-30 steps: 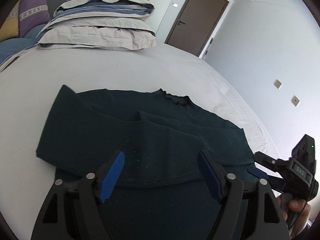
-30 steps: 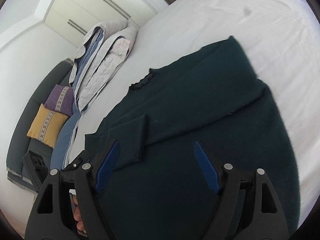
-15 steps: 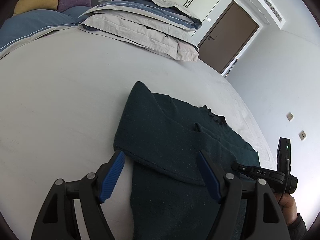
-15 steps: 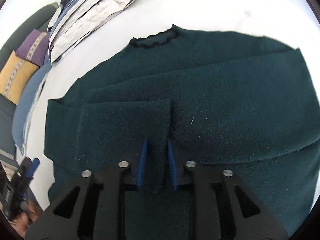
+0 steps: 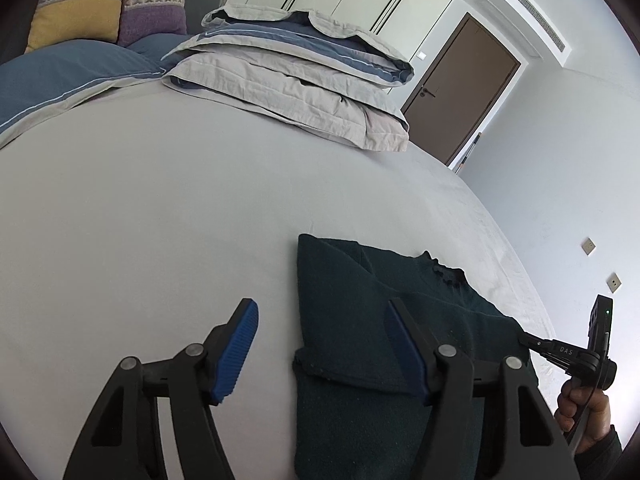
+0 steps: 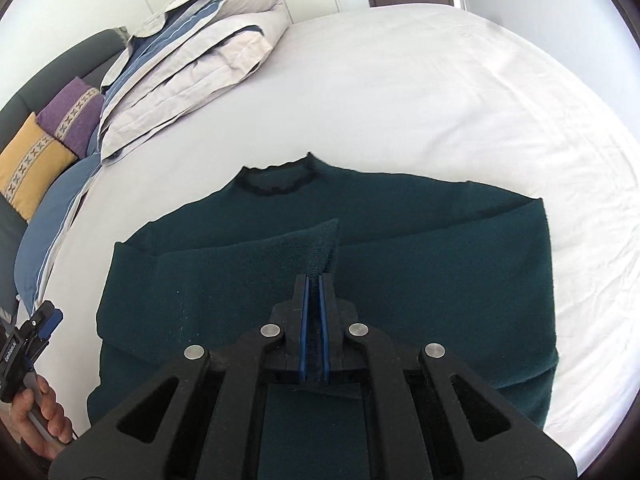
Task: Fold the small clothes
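A dark green sweater (image 6: 420, 264) lies flat on the white bed, collar (image 6: 276, 180) away from me, both sleeves folded across the body. My right gripper (image 6: 314, 284) is shut on the cuff end of the left sleeve (image 6: 308, 248) and lifts it slightly off the body. My left gripper (image 5: 324, 344) is open and empty, low over the sweater's left edge (image 5: 348, 320); one finger is over the sheet, the other over the cloth. The right gripper also shows in the left wrist view (image 5: 532, 340), and the left gripper in the right wrist view (image 6: 44, 324).
A stack of grey and blue pillows (image 5: 296, 80) lies at the head of the bed (image 5: 160, 220). Yellow (image 5: 76, 8) and purple (image 5: 154, 8) cushions sit on a dark sofa beyond. A brown door (image 5: 460, 92) is at the far right.
My right gripper closed on the folded sleeve's cuff and raised it. My left gripper swung left from over the sweater's middle to its left edge, staying open.
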`<state>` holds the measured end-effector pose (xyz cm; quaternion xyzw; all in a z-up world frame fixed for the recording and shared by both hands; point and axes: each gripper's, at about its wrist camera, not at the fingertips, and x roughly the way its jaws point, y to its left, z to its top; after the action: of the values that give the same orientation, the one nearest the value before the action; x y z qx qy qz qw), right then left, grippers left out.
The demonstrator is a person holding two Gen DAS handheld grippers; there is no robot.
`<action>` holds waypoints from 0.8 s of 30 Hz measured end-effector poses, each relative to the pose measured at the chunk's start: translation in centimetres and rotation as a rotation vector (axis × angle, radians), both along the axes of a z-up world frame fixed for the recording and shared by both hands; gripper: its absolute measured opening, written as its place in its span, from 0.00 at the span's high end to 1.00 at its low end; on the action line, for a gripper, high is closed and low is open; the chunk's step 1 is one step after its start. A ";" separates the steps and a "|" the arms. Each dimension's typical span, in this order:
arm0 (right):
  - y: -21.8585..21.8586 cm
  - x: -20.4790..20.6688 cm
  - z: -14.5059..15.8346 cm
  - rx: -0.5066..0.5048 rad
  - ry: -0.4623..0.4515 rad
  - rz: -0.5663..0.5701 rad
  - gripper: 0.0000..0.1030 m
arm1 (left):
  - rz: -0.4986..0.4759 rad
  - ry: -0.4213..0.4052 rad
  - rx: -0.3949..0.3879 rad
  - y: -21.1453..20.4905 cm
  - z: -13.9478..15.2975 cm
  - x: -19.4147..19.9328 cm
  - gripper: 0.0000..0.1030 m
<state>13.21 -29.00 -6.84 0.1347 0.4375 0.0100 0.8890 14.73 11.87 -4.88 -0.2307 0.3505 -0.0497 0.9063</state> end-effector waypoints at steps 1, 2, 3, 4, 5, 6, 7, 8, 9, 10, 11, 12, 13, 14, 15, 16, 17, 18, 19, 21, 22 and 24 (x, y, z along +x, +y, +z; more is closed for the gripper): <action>-0.6 0.0 -0.4 -0.006 0.010 -0.008 0.97 | -0.002 0.009 0.006 0.0 -0.1 0.6 0.41; -1.0 0.2 -1.0 -0.005 0.023 -0.012 0.97 | -0.007 0.015 0.011 -0.1 -0.2 1.2 0.43; -1.5 0.3 -1.7 -0.001 0.032 -0.014 0.97 | -0.014 0.021 0.020 -0.2 -0.3 1.8 0.43; -1.8 0.4 -2.3 0.004 0.041 -0.015 0.97 | -0.021 0.034 0.035 -0.5 -0.5 2.6 0.43; -2.0 0.6 -3.0 0.012 0.048 -0.016 0.97 | -0.031 0.044 0.041 -0.7 -0.7 3.4 0.43; -2.2 0.7 -3.6 0.022 0.053 -0.016 0.97 | -0.042 0.050 0.045 -1.0 -0.8 4.2 0.43; -2.3 0.8 -4.1 0.032 0.056 -0.018 0.97 | -0.056 0.059 0.062 -1.5 -0.9 5.0 0.43; -2.2 0.9 -4.5 0.040 0.056 -0.017 0.97 | -0.067 0.068 0.088 -1.9 -1.1 5.9 0.43; -2.2 0.9 -4.7 0.049 0.056 -0.012 0.96 | -0.072 0.073 0.112 -2.4 -1.2 6.7 0.43; -1.9 0.8 -4.8 0.053 0.052 -0.003 0.96 | -0.076 0.084 0.137 -2.8 -1.5 7.4 0.42; -1.6 0.7 -4.8 0.046 0.048 0.008 0.96 | -0.085 0.107 0.160 -3.2 -1.9 8.3 0.41; -1.3 0.7 -4.8 0.043 0.049 0.017 0.96 | -0.097 0.127 0.180 -3.6 -2.4 9.1 0.41; -1.1 0.7 -4.8 0.047 0.053 0.026 0.96 | -0.102 0.147 0.209 -3.9 -3.0 9.9 0.41; -0.8 0.7 -4.8 0.044 0.054 0.033 0.96 | -0.102 0.169 0.236 -4.2 -3.6 10.6 0.41; -0.6 0.7 -4.7 0.033 0.051 0.037 0.96 | -0.103 0.186 0.246 -4.4 -4.3 11.2 0.41; -0.5 0.7 -4.6 0.021 0.050 0.037 0.96 | -0.099 0.199 0.250 -4.3 -4.8 11.7 0.41; -0.5 0.6 -4.6 0.016 0.052 0.035 0.96 | -0.096 0.211 0.251 -4.2 -5.3 12.1 0.41; -0.5 0.6 -4.6 0.016 0.054 0.031 0.96 | -0.093 0.218 0.249 -4.1 -5.6 12.5 0.41; -0.6 0.7 -4.7 0.018 0.055 0.031 0.96 | -0.091 0.218 0.243 -4.0 -5.8 12.7 0.41; -0.7 0.8 -4.8 0.020 0.052 0.033 0.96 | -0.100 0.221 0.244 -4.0 -6.1 13.4 0.41; -0.7 0.9 -5.0 0.018 0.054 0.033 0.96 | -0.110 0.229 0.251 -4.1 -6.3 13.7 0.41; -0.8 1.2 -5.3 0.001 0.056 0.023 0.96 | -0.116 0.224 0.273 -4.1 -6.7 14.2 0.51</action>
<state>14.39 -29.75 -12.14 0.1305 0.4640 0.0166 0.8760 28.98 7.74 -11.54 -0.0892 0.4655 -0.0279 0.8801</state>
